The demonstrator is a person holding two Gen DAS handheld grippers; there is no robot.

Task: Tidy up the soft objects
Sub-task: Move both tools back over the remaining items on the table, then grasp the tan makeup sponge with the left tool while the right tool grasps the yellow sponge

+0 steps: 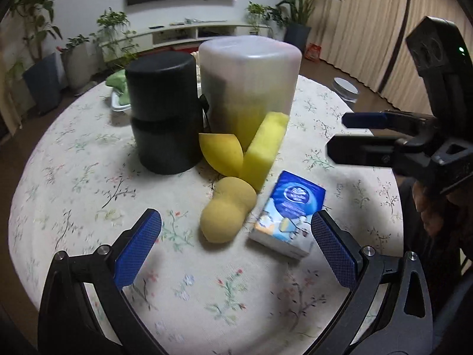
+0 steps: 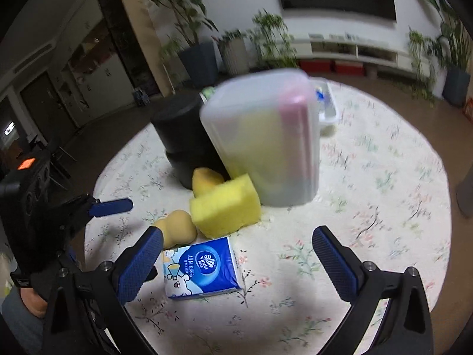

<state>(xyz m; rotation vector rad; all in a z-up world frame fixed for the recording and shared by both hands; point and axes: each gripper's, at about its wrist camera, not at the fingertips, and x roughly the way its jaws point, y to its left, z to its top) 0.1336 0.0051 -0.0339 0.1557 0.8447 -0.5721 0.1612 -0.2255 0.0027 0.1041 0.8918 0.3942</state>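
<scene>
On the round floral-cloth table [image 1: 74, 177] lie a peanut-shaped yellow sponge [image 1: 227, 210], a yellow block sponge [image 1: 263, 151] leaning on a half-round yellow sponge [image 1: 221, 153], and a blue tissue pack [image 1: 289, 213]. Behind them stand a translucent container [image 1: 251, 82] and a black cylinder [image 1: 164, 112]. My left gripper [image 1: 236, 248] is open just short of the peanut sponge and the pack, holding nothing. In the right wrist view my right gripper [image 2: 236, 263] is open over the tissue pack [image 2: 201, 269], with the block sponge [image 2: 226, 207] beyond. The container [image 2: 266, 136] shows yellow and pink shapes inside.
A green cloth [image 1: 118, 85] lies on a white tray at the table's far side. The right gripper [image 1: 337, 136] reaches in from the right in the left wrist view. Potted plants, a low white shelf and a round floor device [image 1: 346, 88] surround the table.
</scene>
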